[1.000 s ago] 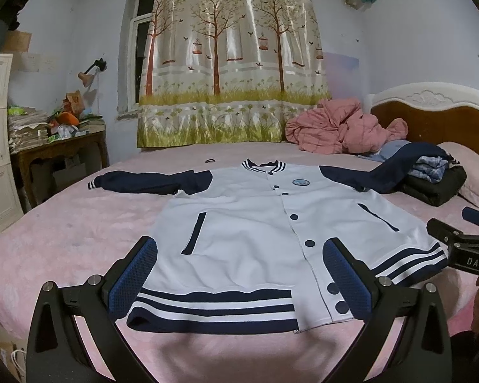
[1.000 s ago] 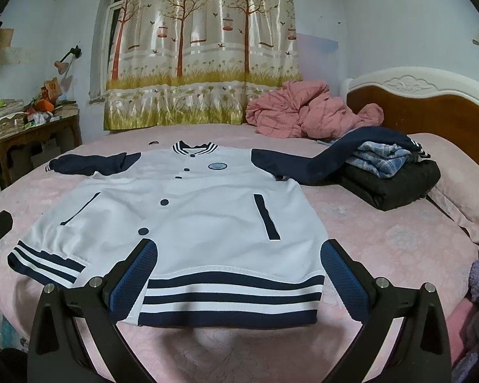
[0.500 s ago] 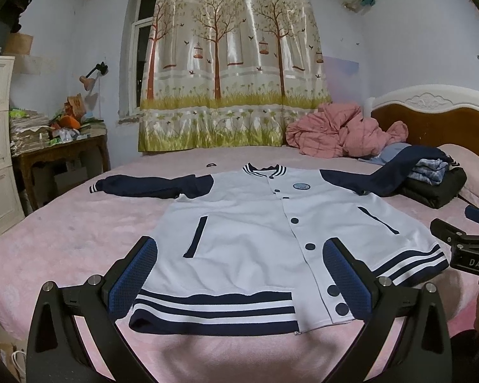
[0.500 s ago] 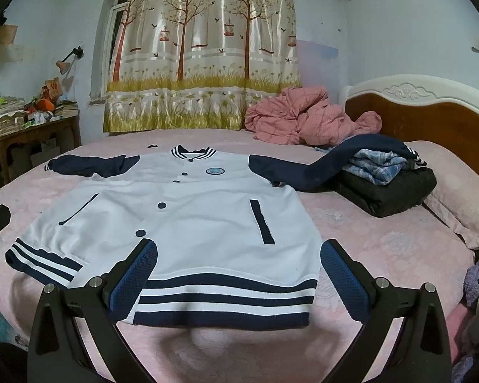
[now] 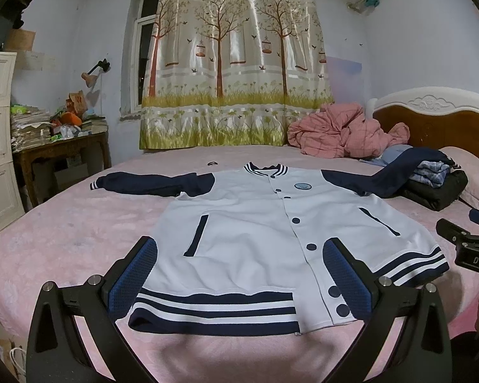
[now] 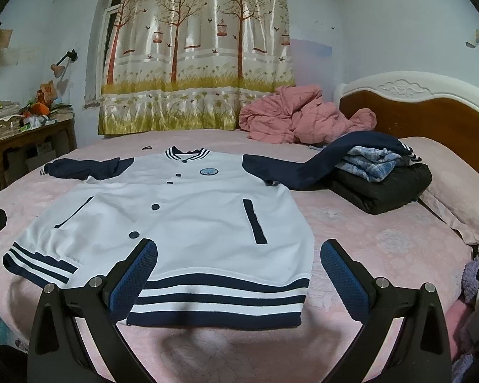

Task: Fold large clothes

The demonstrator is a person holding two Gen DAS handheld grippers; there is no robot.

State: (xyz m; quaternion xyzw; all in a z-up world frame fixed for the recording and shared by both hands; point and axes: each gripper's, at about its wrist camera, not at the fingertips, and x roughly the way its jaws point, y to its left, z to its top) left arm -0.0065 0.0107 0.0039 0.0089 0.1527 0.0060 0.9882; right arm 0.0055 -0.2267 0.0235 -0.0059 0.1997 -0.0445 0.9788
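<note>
Side table (image 5: 60, 146) off the bed's left edge, stacked with papers and clutter; desk lamp (image 5: 92, 75) on the wall above it. Tree-print curtain (image 5: 233, 63) hangs behind the bed's far edge.

Bed (image 5: 64, 233), pink cover. Jacket (image 5: 258, 229), white body with navy sleeves, lies flat and face up, buttoned, collar toward the far edge, striped hem at the near edge.

Left sleeve (image 5: 153, 183) stretched flat toward the bed's left edge, striped cuff at its tip. Small dark ring-shaped item (image 5: 212, 163) on the cover just beyond the collar; cannot tell what it is.

Left gripper (image 5: 239, 277): jaws spread wide, empty, held above the near edge over the hem's left half. Blue pads (image 5: 134, 274) straddle the hem, not touching the cloth.

Right gripper (image 6: 239, 277): jaws likewise spread, nothing between them, above the near edge at the hem's right corner. Its left finger shows over the cloth, its right one over bare cover. It also shows at the right rim of the left wrist view.

Right sleeve (image 6: 322, 162) runs up and drapes across a stack of folded clothes (image 6: 383, 182) near the bed's right edge, dark garment under a blue plaid one. Crumpled pink quilt (image 6: 297, 118) at the far right corner. Headboard (image 6: 431, 111), wood with white trim, along the right edge, pink pillow (image 6: 456, 191) before it.
</note>
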